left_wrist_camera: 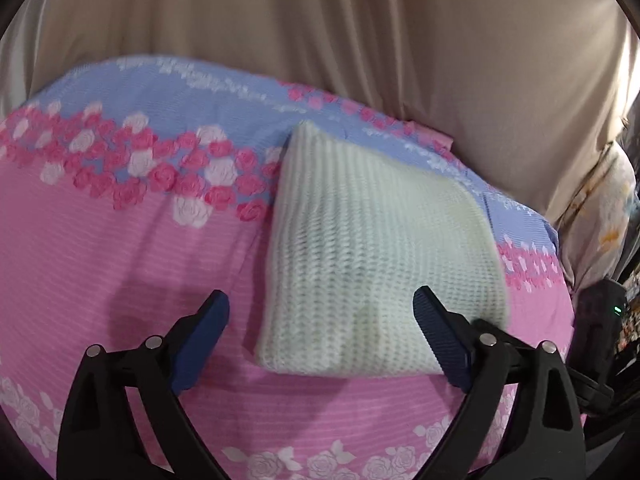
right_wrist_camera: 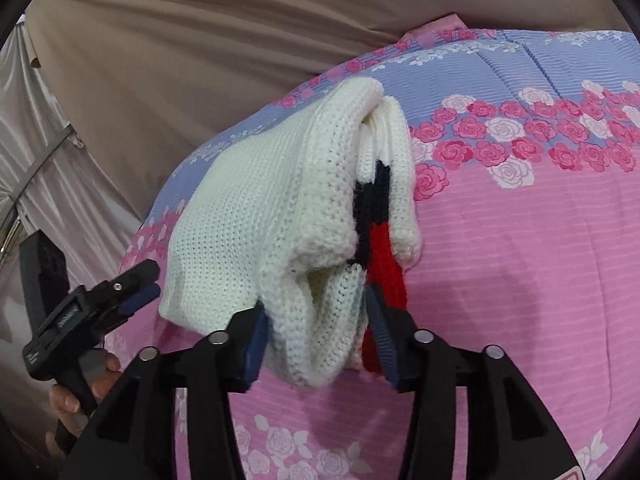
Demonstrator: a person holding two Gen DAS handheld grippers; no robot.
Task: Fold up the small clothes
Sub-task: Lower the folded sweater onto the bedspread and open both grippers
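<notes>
Two grippers over a rose-print bedspread (left_wrist_camera: 100, 240): left gripper (left_wrist_camera: 320, 320) spread, right gripper (right_wrist_camera: 316, 328) pinching the sweater (right_wrist_camera: 260, 208).

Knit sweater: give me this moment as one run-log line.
item: folded white knit sweater on floral bedsheet | right hand-held gripper: shut on sweater's near edge | left hand-held gripper: open, holding nothing

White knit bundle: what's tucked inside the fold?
Inside the white knit bundle, the right wrist view shows black and red knit bands between white layers. Deeper inside is covered. The right gripper clamps its near end.
</notes>
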